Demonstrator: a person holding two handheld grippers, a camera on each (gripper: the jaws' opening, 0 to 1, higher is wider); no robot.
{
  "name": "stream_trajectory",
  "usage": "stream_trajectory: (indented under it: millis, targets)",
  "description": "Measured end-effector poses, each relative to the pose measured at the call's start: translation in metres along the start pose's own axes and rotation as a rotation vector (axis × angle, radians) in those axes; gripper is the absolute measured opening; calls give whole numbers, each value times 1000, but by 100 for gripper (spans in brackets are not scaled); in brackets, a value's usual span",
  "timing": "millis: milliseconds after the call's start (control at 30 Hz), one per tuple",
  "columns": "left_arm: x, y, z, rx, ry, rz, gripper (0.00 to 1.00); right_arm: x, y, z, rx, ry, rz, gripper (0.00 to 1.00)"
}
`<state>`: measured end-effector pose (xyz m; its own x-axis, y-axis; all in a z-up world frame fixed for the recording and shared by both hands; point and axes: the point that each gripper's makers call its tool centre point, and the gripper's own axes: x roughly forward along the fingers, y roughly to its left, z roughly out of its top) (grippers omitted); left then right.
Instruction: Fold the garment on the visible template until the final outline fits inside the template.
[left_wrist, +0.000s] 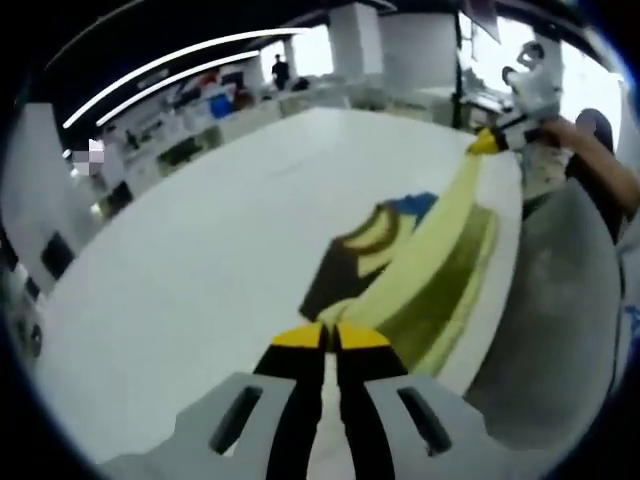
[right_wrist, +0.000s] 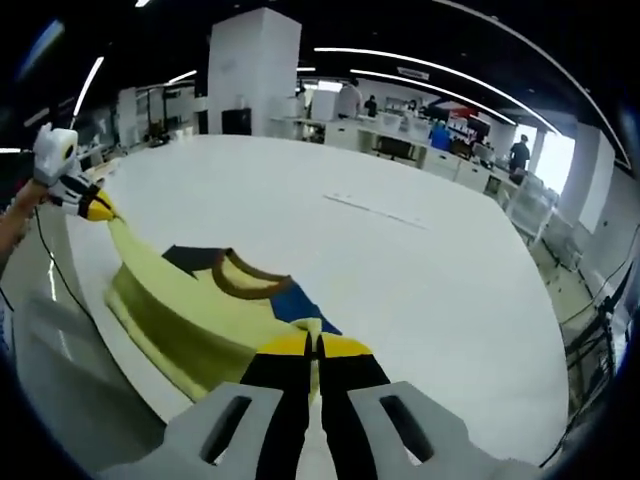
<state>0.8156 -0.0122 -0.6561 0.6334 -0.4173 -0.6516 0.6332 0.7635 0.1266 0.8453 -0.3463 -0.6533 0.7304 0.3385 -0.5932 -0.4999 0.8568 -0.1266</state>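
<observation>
White table (left_wrist: 200, 260) carries yellow garment (left_wrist: 440, 260) stretched taut near its edge, dark template (left_wrist: 340, 270) partly covered beneath. Left gripper (left_wrist: 330, 335) and right gripper (right_wrist: 312, 345) each pinch opposite garment ends, jaws closed. Risk: uneven pull slips fabric free or drags it off template, over table edge.

Open white table (right_wrist: 420, 250) beyond garment (right_wrist: 190, 310)

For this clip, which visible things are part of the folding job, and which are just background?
Job:
- yellow garment, stretched between both claws
- left claw, shut on the garment
- right claw, shut on the garment
- white table

Background:
- white pillar
- desks behind
- standing person far off
</observation>
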Motion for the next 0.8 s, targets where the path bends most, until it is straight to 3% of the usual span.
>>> stream_trajectory:
  millis: [133, 367, 567, 800]
  targets:
    - [7, 3, 0, 17, 8, 3, 0, 8, -3, -9, -19, 37, -15, 3]
    - [18, 8, -5, -15, 6, -9, 0, 20, -5, -10, -10, 43, -1, 3]
    - [24, 11, -4, -130, -19, -50, 0, 29, -9, -15, 19, 68, 5, 3]
    - [36, 20, -7, -242, -16, -44, 0, 40, -12, -16, 115, 85, 12, 2]
